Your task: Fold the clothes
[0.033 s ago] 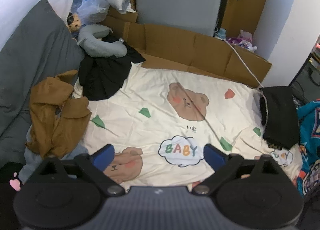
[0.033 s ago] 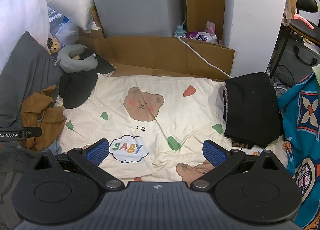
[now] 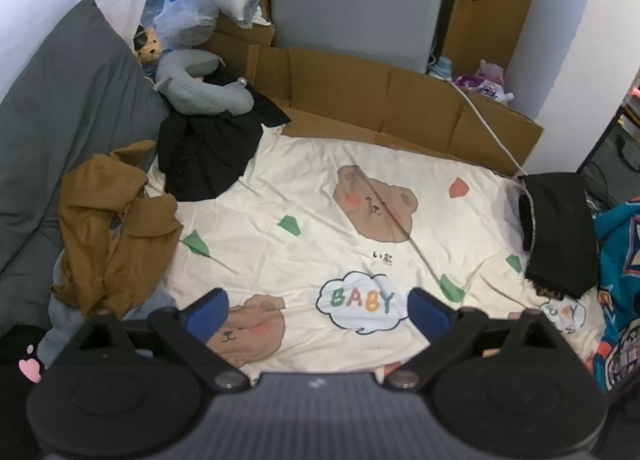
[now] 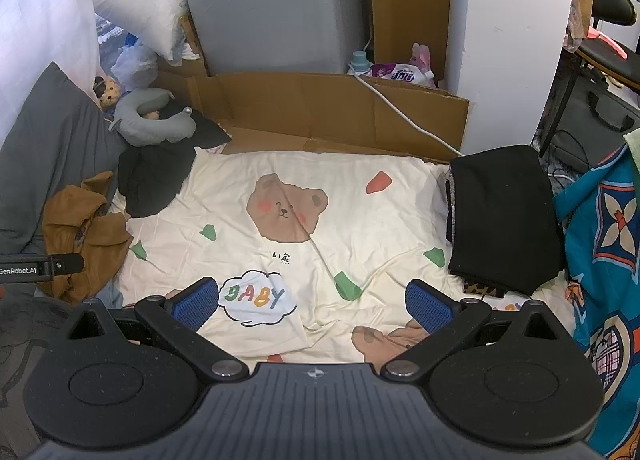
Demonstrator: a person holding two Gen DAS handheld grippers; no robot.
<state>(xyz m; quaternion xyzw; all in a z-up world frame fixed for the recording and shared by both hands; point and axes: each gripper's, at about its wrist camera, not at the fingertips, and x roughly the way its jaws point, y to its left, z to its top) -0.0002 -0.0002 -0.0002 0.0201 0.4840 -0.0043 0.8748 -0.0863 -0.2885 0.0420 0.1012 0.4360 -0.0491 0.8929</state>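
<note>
A cream bedsheet (image 3: 312,227) printed with bears and "BABY" lies spread out below both grippers. At its left edge a brown garment (image 3: 116,227) sits crumpled, and behind that a black garment (image 3: 204,155) lies in a heap. A folded black garment (image 3: 560,227) rests on the sheet's right edge. My left gripper (image 3: 318,312) hovers open over the near part of the sheet, nothing between its blue pads. In the right wrist view the same brown garment (image 4: 80,236), black heap (image 4: 152,179) and folded black garment (image 4: 500,215) show. My right gripper (image 4: 312,304) is also open and empty.
A grey pillow (image 3: 60,119) and a grey neck pillow (image 3: 200,91) lie at the left. Cardboard (image 3: 400,99) borders the far edge, and a white cable (image 3: 492,127) crosses it. A blue patterned cloth (image 3: 616,260) hangs at the right. A pale blue garment (image 3: 60,324) peeks from under the brown one.
</note>
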